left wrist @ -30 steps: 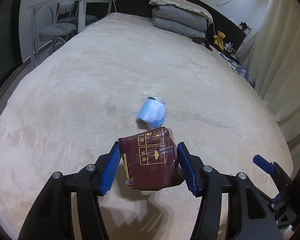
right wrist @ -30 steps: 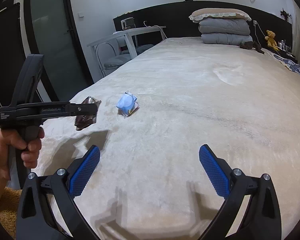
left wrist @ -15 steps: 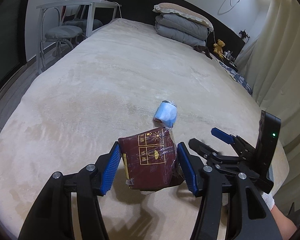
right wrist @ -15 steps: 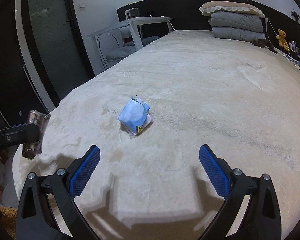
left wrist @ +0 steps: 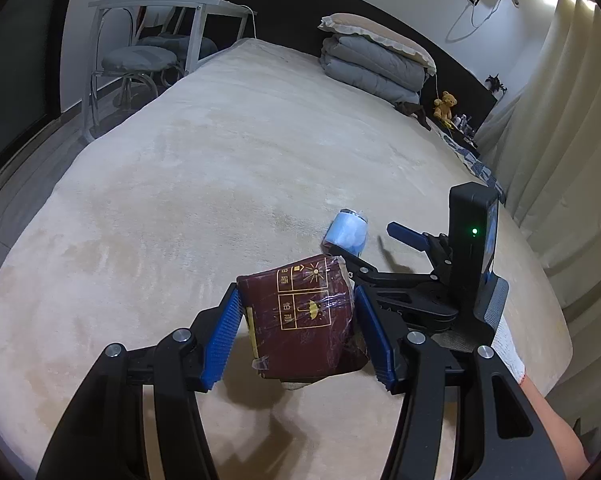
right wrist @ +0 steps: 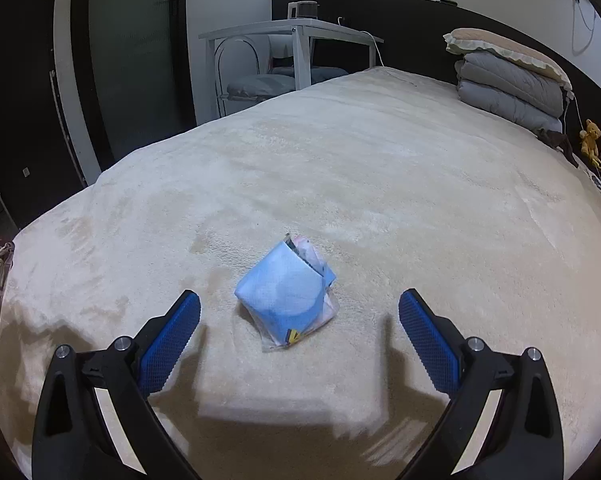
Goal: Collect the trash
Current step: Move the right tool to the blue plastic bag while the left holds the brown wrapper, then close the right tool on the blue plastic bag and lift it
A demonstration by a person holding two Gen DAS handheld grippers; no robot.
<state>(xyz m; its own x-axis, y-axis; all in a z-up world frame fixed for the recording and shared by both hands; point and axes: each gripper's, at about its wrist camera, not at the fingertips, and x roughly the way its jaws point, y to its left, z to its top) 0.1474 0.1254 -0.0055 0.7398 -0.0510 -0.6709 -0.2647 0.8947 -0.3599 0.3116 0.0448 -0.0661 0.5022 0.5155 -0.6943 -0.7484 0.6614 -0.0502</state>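
Observation:
A dark red box wrapped in crinkled clear film sits between the blue pads of my left gripper, which is shut on it above the beige bed cover. A light blue packet in clear wrap lies on the cover. My right gripper stands open just short of it, one finger on each side of its near end, pads apart from it. In the left wrist view the same packet lies beyond the box, with the right gripper reaching in from the right.
Folded grey quilts and a pillow are stacked at the head of the bed. A white desk with a chair stands by the far left side. A teddy bear and curtains are at the right. A gloved hand holds the right gripper.
My right gripper has swept left and down toward the blue packet, which now lies just ahead of its open fingers. The left gripper keeps its hold on the red box and has shifted a little.

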